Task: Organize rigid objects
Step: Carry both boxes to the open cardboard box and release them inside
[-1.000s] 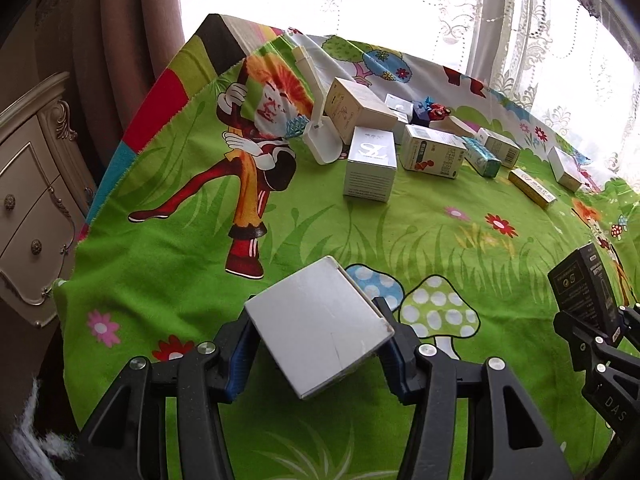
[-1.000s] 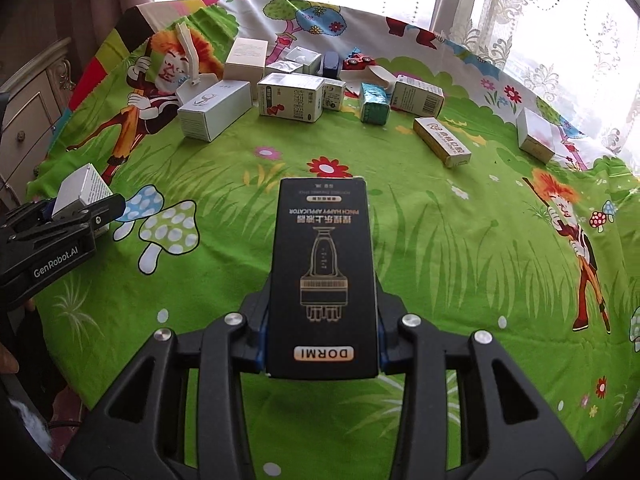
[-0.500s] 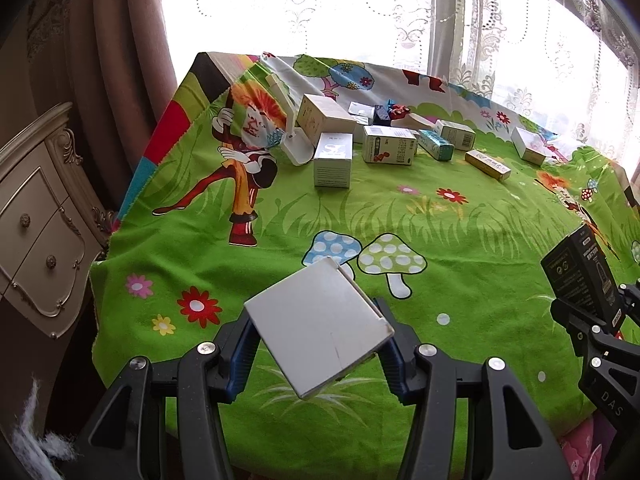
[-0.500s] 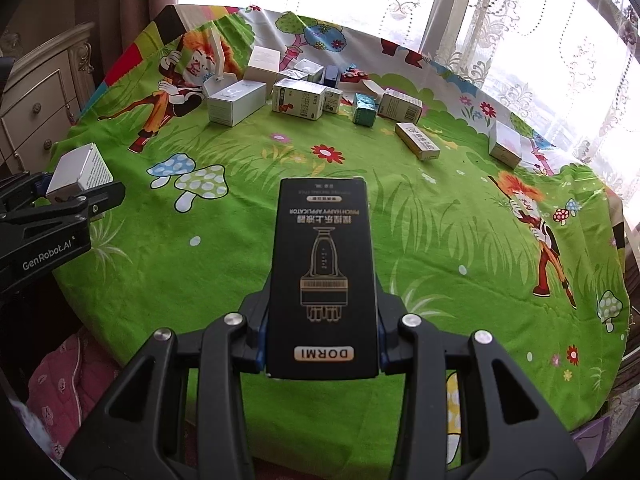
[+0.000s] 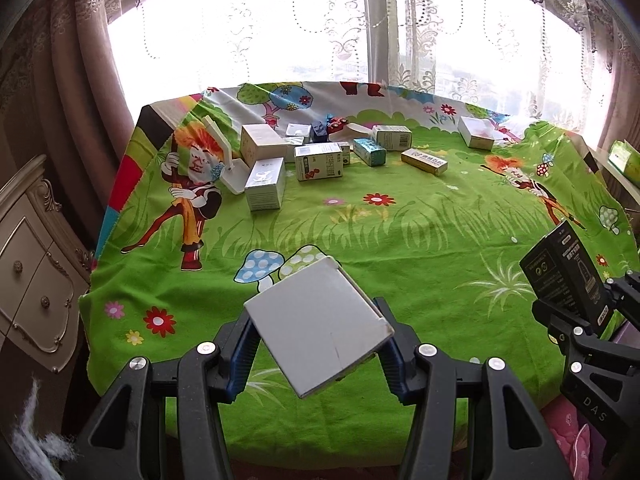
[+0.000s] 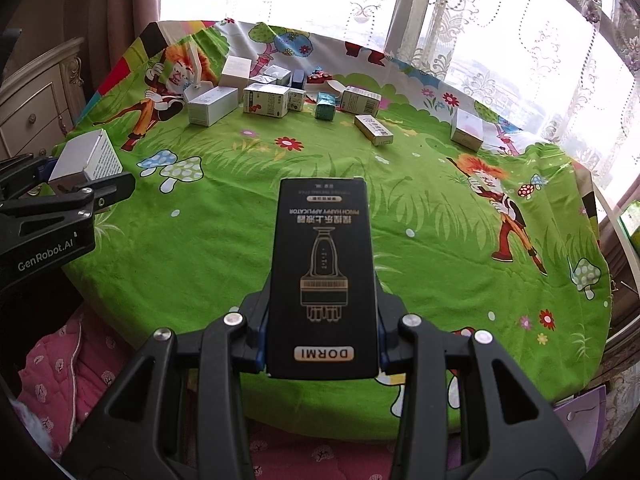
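tabletop point(image 5: 400, 240) sits ahead of and below both jaws, remaining boxes clustered at its far edge, well apart from both
right gripper point(image 6: 322, 320): jaws part-closed, clamped on black box point(image 6: 322, 272) by its near end only, long overhang forward; risk: pivots or slides out on tilt
left gripper point(image 5: 318, 334): jaws part-closed on white box point(image 5: 318, 328), held skewed by its corners; risk: twists loose, drops off tabletop edge

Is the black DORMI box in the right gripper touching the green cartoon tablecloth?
Apart. The left wrist view shows the black DORMI box held up off the green cartoon tablecloth.
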The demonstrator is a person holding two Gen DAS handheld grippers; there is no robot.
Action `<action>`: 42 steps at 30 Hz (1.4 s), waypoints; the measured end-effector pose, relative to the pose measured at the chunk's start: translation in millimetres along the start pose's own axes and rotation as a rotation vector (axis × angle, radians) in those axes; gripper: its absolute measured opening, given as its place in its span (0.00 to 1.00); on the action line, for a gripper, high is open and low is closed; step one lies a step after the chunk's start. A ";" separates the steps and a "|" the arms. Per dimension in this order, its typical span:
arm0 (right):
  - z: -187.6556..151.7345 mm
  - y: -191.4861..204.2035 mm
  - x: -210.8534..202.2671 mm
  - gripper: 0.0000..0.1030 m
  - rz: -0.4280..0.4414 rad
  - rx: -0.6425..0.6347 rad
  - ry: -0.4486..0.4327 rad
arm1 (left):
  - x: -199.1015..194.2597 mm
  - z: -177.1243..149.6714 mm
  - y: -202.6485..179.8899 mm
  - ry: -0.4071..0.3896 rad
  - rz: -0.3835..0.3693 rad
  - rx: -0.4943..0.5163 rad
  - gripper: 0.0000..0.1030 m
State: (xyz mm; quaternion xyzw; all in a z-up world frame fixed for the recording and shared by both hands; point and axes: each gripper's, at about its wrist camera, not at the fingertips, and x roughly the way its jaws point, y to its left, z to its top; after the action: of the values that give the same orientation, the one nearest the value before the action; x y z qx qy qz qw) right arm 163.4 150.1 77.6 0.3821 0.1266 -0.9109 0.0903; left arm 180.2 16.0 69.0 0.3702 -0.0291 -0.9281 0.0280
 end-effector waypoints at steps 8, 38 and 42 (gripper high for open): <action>-21.3 -25.4 -20.3 0.41 -0.031 0.039 -0.005 | -17.6 4.4 -38.9 -0.017 -0.047 0.088 0.53; -213.8 -231.5 -140.4 0.42 -0.340 0.480 0.058 | -103.8 -59.7 -315.8 0.079 -0.724 0.750 0.53; -224.5 -241.2 -141.1 0.42 -0.356 0.496 0.082 | -105.9 -64.5 -332.8 0.109 -0.781 0.754 0.53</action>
State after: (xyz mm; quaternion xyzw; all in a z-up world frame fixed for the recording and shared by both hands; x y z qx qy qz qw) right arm 349.2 456.5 66.3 0.4007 -0.0310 -0.8994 -0.1719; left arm 291.2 353.4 70.0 0.3856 -0.2185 -0.7740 -0.4521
